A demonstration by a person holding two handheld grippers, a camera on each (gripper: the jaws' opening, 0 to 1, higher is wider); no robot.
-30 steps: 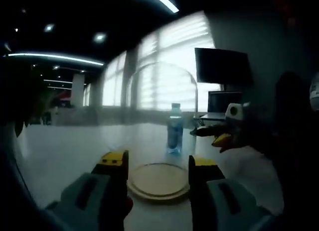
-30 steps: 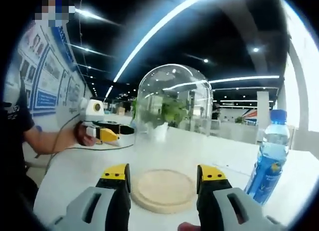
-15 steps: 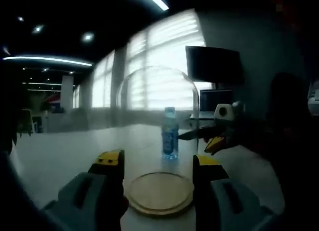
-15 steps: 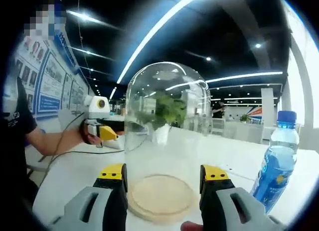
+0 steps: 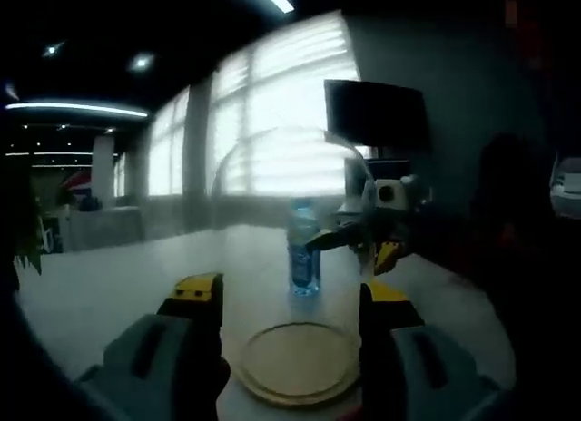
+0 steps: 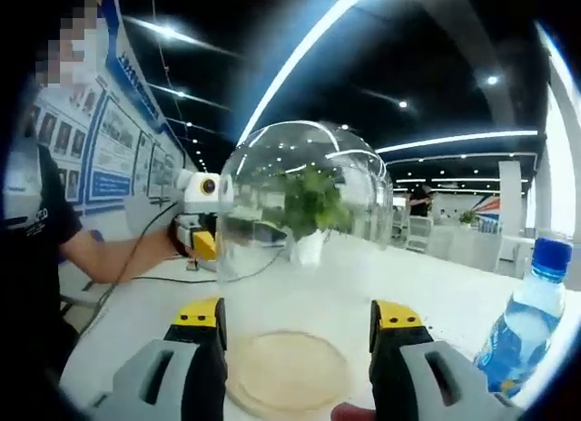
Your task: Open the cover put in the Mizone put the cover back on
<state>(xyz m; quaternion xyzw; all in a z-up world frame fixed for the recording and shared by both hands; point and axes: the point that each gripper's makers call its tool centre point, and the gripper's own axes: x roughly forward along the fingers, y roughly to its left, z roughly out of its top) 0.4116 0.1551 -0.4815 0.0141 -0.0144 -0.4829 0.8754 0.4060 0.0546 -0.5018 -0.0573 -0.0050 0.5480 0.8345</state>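
A clear glass dome (image 6: pixel 304 199) stands over a round wooden base (image 6: pixel 286 374) on the white table. My right gripper (image 6: pixel 298 314) is open, its yellow-tipped jaws on either side of the dome's lower part. In the left gripper view the dome (image 5: pixel 281 212) is faint against bright windows, above the same base (image 5: pixel 295 362). My left gripper (image 5: pixel 289 294) is open, its jaws flanking the base. The blue Mizone bottle (image 5: pixel 302 249) stands upright beyond the dome, and the bottle (image 6: pixel 526 326) sits at the right. Each gripper shows across the dome: right gripper (image 5: pixel 368 232), left gripper (image 6: pixel 204 229).
A person in a dark shirt (image 6: pixel 36 258) stands at the left, holding the left gripper with a cable trailing over the table (image 6: pixel 136 298). A dark monitor (image 5: pixel 377 117) and a laptop stand at the back right. A potted plant (image 6: pixel 310 212) shows through the glass.
Both views have closed in on the dome, which looks larger now. Each opposite gripper has drawn nearer to the dome's side. The bottle and base have not moved.
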